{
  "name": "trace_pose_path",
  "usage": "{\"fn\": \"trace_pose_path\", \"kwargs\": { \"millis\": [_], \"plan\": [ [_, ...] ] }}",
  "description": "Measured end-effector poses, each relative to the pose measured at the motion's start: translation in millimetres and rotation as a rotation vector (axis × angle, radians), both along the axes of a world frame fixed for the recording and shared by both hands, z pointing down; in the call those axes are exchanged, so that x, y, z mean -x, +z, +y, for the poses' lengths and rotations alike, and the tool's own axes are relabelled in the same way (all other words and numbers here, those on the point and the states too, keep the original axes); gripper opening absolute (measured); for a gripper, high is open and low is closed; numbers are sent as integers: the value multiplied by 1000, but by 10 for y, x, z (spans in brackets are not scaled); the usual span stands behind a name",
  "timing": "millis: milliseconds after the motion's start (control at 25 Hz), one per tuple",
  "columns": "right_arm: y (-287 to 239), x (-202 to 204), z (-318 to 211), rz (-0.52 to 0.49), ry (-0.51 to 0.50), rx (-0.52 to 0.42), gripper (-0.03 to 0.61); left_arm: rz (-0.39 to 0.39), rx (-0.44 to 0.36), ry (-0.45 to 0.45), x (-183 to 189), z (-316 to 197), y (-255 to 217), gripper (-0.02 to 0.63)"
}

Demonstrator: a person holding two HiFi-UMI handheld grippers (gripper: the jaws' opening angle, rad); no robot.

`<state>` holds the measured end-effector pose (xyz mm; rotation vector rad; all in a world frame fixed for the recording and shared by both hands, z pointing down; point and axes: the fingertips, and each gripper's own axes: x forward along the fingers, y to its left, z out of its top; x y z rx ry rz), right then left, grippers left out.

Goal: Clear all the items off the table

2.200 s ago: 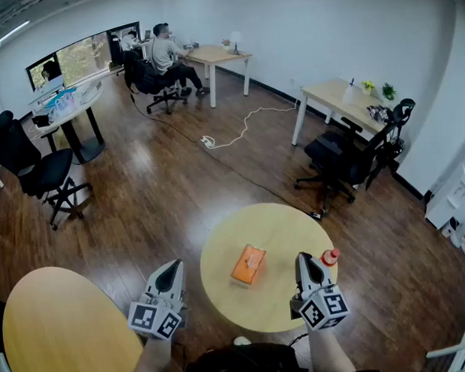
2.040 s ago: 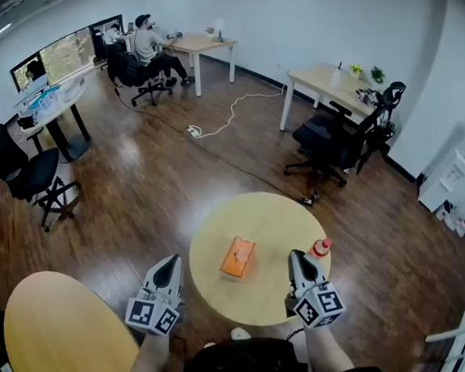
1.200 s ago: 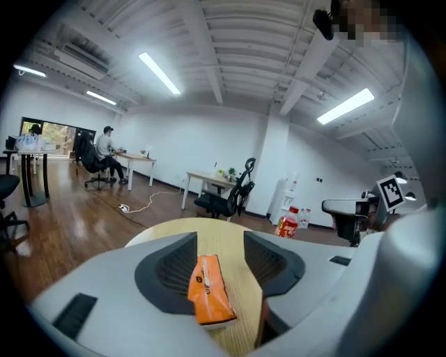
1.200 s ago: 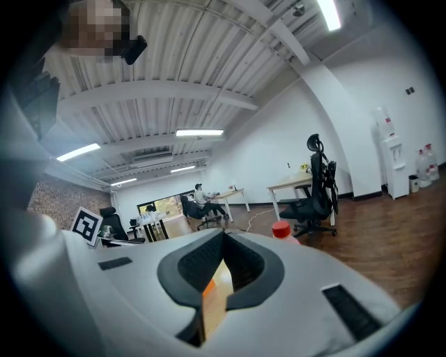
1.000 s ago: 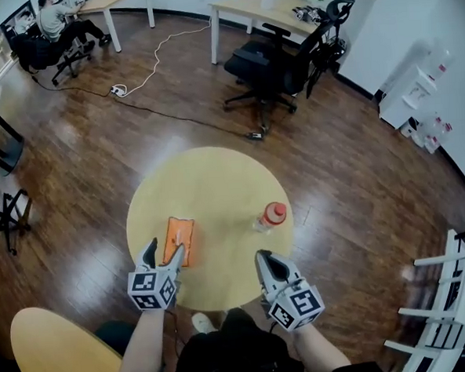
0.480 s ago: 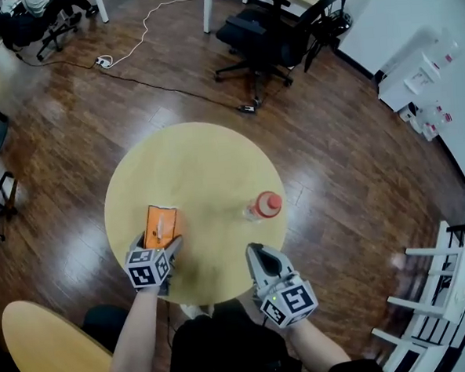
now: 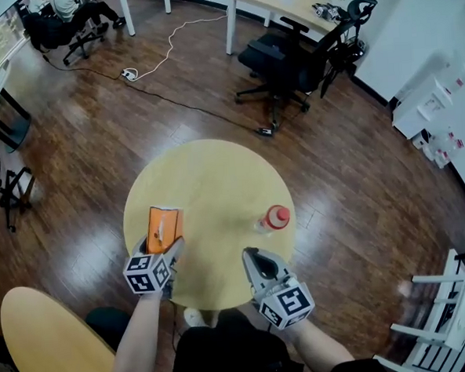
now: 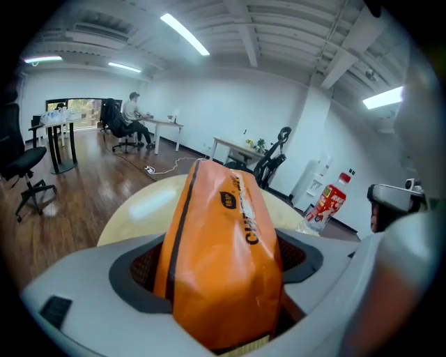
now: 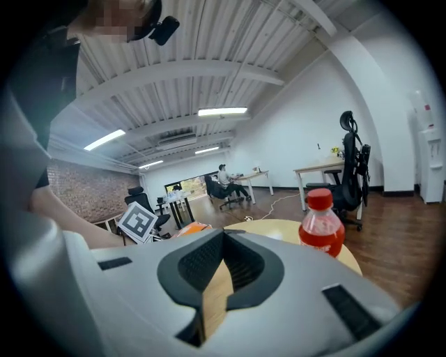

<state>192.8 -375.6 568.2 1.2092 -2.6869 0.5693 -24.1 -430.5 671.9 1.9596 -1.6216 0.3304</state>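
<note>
**Head view.** The dark wooden floor (image 7: 82,175) carries the round light-wood table (image 7: 208,175) at centre frame. A second round table (image 7: 53,334) lies at 7 o'clock from it, and a black office chair (image 7: 284,60) stands at 1 o'clock. Only this view gives the layout of the tabletop. The orange foil packet (image 7: 163,227) lies flat at 9 o'clock, near the rim. The clear plastic bottle with a red cap (image 7: 274,218) stands upright at 3 o'clock, well apart from the packet.

The left gripper (image 7: 162,245) sits at 8 o'clock on the table, with one jaw along each long side of the packet's near end. The right gripper (image 7: 248,254) is over the rim at 5 o'clock. It is near the bottle and not touching it.

**Left gripper view.** The jaws stand wide and have just been closing. The packet fills the gap from pad to pad, and both pads bear on its sides. This view alone shows the packet's black print and its dark side seam. It also shows the bottle's red label, at 2 o'clock beyond the right jaw.

**Right gripper view.** The jaws are fully together with nothing between them. Only a sliver of tabletop shows through the notch below the pads. The bottle stands ahead at 2 o'clock, clear of the jaws. At 10 o'clock this view shows the left gripper's marker cube (image 9: 139,222) face-on, with a corner of the packet beside it.
</note>
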Motion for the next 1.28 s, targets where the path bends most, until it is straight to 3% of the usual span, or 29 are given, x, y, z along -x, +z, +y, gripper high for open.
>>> {"fn": "trace_pose_path", "kwargs": {
  "millis": [280,440,600,880,1120,1280],
  "plan": [
    [-247,557,-105,-15,-191,-72,2,-1,-144,-138,454,344,-699,425],
    [-453,1274,38,-26,-366,-129,2,-42,-196,-287,1131,895,-976,425],
    [-657,2234,452,-57,-580,-176,2,-91,-245,-486,1911,1815,-1281,425],
    [-849,3229,1706,-123,-852,-190,2,-158,-236,-777,2603,3697,-1495,425],
    [-1020,3850,2830,-135,-1098,-208,2,-169,-235,-1066,2850,5295,-1604,425],
    [-1140,4164,3524,-131,-1216,-222,2,-171,-239,-1206,2863,6217,-1630,426]
  ]
}}
